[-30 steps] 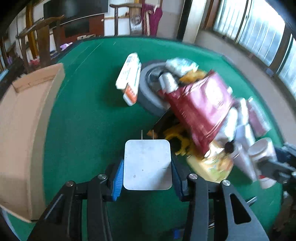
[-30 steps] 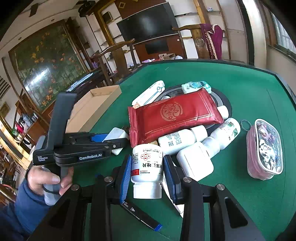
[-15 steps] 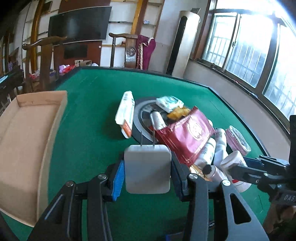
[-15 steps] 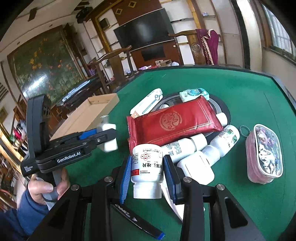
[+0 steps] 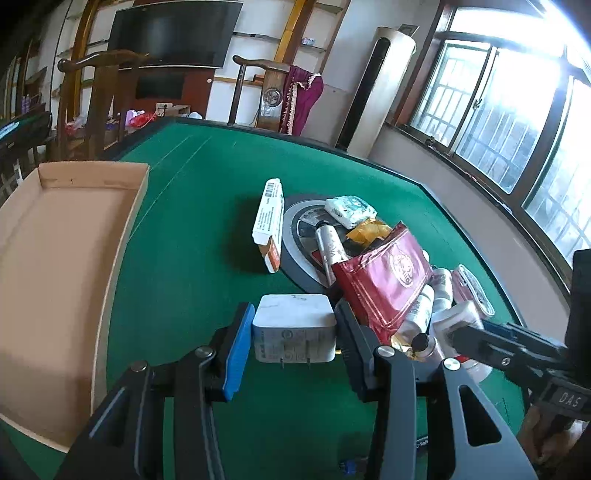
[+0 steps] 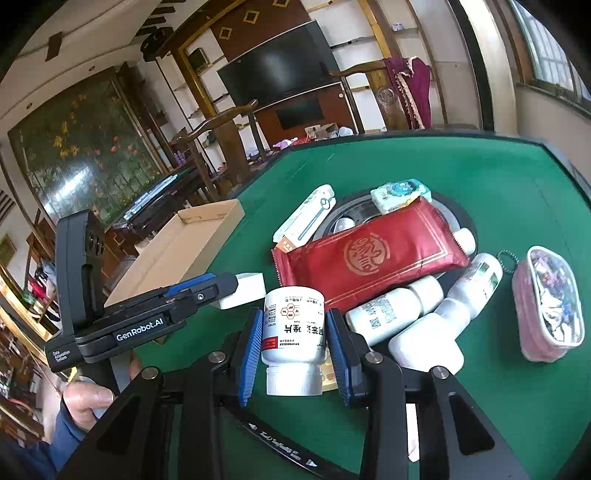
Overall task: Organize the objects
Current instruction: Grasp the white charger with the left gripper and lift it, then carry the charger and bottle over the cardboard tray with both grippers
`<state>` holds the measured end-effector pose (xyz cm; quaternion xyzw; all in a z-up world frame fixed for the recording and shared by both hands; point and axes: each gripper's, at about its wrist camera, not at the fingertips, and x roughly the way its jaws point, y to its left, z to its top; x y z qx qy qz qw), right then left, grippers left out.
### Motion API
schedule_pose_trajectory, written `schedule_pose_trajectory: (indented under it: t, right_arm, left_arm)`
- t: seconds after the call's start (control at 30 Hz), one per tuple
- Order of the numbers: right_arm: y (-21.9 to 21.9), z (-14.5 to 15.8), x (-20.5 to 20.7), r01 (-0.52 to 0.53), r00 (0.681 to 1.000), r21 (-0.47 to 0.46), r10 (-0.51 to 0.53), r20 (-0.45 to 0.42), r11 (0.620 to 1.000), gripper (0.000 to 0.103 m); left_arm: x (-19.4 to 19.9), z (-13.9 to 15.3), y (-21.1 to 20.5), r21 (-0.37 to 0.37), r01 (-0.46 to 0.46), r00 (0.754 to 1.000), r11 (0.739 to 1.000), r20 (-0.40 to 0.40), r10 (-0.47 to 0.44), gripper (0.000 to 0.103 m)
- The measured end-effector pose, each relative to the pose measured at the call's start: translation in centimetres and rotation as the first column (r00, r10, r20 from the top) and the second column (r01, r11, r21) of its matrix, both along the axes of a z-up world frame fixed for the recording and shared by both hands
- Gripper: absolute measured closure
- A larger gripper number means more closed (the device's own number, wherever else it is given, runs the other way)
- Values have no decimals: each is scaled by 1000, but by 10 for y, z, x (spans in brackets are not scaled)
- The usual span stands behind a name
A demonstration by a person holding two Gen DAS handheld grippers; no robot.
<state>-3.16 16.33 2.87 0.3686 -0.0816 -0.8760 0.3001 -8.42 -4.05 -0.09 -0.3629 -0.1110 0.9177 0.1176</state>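
Green felt table [image 5: 192,206] carries a cardboard tray [image 5: 48,266] at far left. Left gripper [image 5: 294,338] is raised above the felt, jaws pinching a white charger [image 5: 294,328], prongs toward the camera. Right of it lies a clutter pile topped by a red pouch [image 6: 369,258]. Right gripper [image 6: 294,347] has jaws clamped on a white pill bottle [image 6: 293,336], cap toward the camera

We see a dark television [image 5: 173,33] on the wall, wooden chairs [image 5: 99,99], and bright barred windows [image 5: 517,122] at right.
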Motion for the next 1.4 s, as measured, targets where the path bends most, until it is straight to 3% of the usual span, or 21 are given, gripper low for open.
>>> schedule_pose_trajectory:
  t: [0.17,0.43,0.73,1.1,1.4]
  right_arm:
    - [-5,-2,1,1,1000,-11,-1,9,1000,65]
    - [-30,1,12,-16,1000,-9,16,-10,1000,65]
    - [-90,9,25,-103,995,0,103,-8,995,65]
    - [-185,31,19,-227,974,-4,227,-17,974,65]
    - [-256,17,9,-282,959,44,282,24,958,65]
  left_arm:
    - [4,5,-1,8,-9,999,1000,-32,10,59]
    - [17,20,-22,78,-52,995,996,-86,58,59]
    - [43,35,-75,106,-102,990,989,-83,111,59]
    - [71,44,-166,67,-230,968,971,-87,236,59]
    - [76,31,-210,19,-271,961,962,-50,271,59]
